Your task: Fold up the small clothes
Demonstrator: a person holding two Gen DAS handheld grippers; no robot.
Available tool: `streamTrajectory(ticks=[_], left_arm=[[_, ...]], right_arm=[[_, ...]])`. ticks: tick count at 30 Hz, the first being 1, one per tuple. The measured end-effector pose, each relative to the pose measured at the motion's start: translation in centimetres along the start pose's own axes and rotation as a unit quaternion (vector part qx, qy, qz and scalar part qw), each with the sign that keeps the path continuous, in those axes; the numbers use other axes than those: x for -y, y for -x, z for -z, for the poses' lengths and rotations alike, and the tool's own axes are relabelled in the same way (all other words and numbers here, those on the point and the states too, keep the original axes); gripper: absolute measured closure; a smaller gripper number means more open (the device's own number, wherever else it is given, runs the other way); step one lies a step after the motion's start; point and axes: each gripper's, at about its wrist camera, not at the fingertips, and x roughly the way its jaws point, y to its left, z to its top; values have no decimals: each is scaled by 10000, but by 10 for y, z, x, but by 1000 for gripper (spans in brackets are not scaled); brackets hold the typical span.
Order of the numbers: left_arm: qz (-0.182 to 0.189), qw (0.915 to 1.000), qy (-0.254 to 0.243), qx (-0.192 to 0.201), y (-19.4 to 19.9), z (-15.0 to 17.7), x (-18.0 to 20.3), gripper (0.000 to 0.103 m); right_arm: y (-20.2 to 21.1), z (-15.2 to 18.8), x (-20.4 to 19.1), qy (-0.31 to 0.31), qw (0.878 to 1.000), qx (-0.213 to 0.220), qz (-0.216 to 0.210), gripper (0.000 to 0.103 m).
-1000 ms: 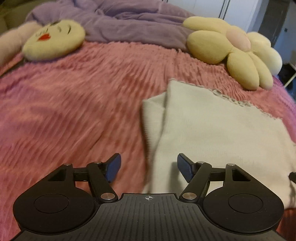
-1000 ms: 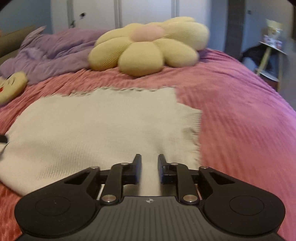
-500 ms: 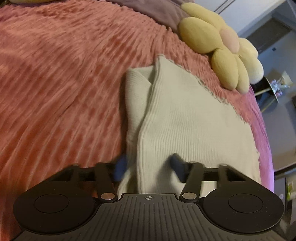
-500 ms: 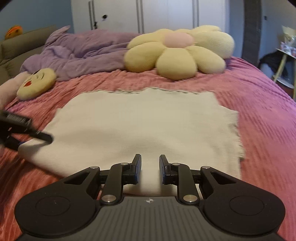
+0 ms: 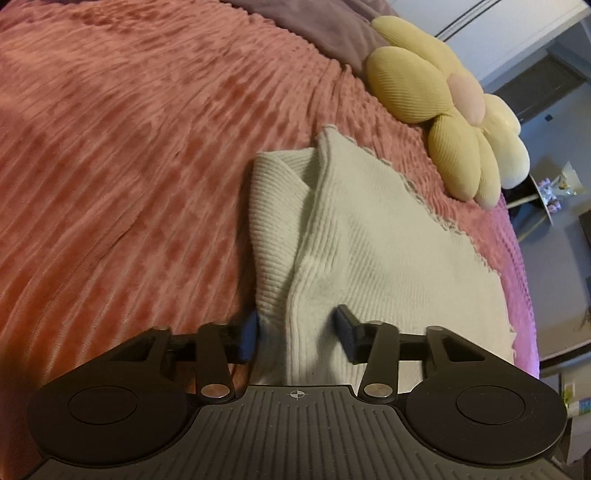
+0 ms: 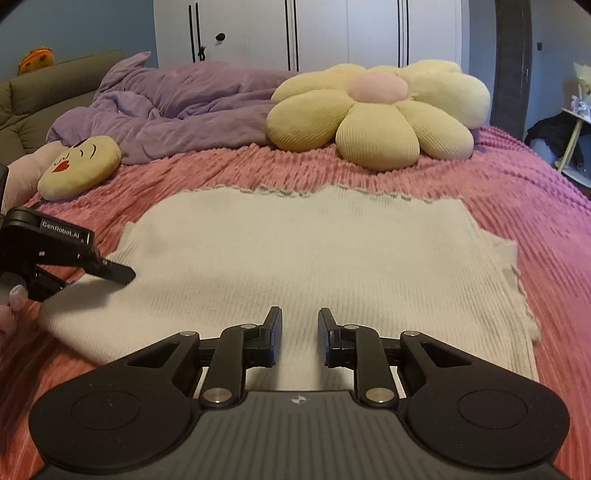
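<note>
- Black left tongs point(image 5: 297, 334) spread wide, straddling the near left edge of the cream knit top point(image 5: 376, 254); blue-padded left finger sits outside the fabric edge, right finger rests on top of the knit. Not clamped.
- In the right wrist view, left tongs point(image 6: 114, 275) come in from the left, the upper finger tip touching the garment's left edge.
- Black right tongs point(image 6: 298, 338) low over the near hem of the cream knit top point(image 6: 314, 258), fingers parted by a narrow gap, nothing pinched between them.
- Top lies flat on the pink ribbed bedspread point(image 6: 535, 206), left side folded over itself, scalloped far edge toward the pillows.
- Yellow flower cushion point(image 6: 376, 114) just beyond the far edge, apart from it.
- Kiss-face cushion point(image 6: 79, 168) far left, well apart.
- Purple duvet point(image 6: 173, 99) bunched behind the cushions; white wardrobe point(image 6: 314, 33) behind that.
</note>
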Motion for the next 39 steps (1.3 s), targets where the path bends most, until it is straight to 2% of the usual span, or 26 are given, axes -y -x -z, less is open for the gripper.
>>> streamTrajectory(ticks=[3, 5, 8, 10, 12, 13, 14, 16, 19, 24, 28, 29, 30, 32, 33, 37, 38, 39], left_arm=[[-28, 10000, -71, 44, 4, -2, 4, 75], [-66, 9998, -139, 92, 9, -4, 9, 77], [-124, 9992, -323, 194, 19, -6, 23, 77], [-74, 9988, -393, 282, 27, -7, 32, 78], [-58, 9983, -463, 361, 33, -9, 43, 78], [-63, 9980, -503, 384, 35, -9, 48, 78], [-82, 9977, -541, 397, 37, -8, 54, 78], [-161, 9968, -660, 427, 42, -7, 69, 79], [-101, 9939, -988, 486, 50, -5, 100, 79], [174, 9855, -1621, 461, 39, 8, 169, 80], [274, 9785, -2027, 274, 4, 38, 214, 79], [246, 9763, -2137, 241, -6, 47, 220, 78], [205, 9742, -2239, 208, -17, 57, 224, 72], [182, 9735, -2276, -106, -39, 70, 224, 60], [189, 9750, -2201, -237, -46, 73, 219, 60], [363, 9752, -2178, -161, -15, 82, 204, 60], [466, 9751, -2169, -37, -1, 83, 200, 58], [527, 9755, -2134, 114, 10, 83, 195, 50]], right_arm=[[-14, 2, -1, 133, 9999, -91, 9, 83], [-32, 6, -4, 343, 9984, -449, -35, 81], [-31, -5, -2, 472, 9969, -623, -107, 81], [-16, -10, 1, 350, 9987, -364, -113, 79], [-7, -4, 0, 418, 9990, -133, -96, 68], [-10, 2, -1, 467, 9983, -315, -155, 67], [-20, 8, -1, 495, 9960, -689, -273, 67], [-18, 13, 3, 563, 9960, -591, -360, 67], [0, 5, 22, 18, 9982, -309, -513, 67], [35, 8, 56, -315, 9994, 89, -137, 66], [54, 17, 84, -668, 9977, 136, 24, 66], [57, 19, 90, -699, 9975, 113, 70, 66], [57, 21, 95, -693, 9975, 69, 120, 66], [60, 24, 102, -663, 9976, 6, 217, 66], [62, 26, 105, -657, 9976, -29, 236, 66], [64, 26, 115, -684, 9973, -65, 241, 66], [63, 25, 116, -694, 9973, -65, 238, 65], [62, 24, 117, -721, 9971, -62, 228, 65]])
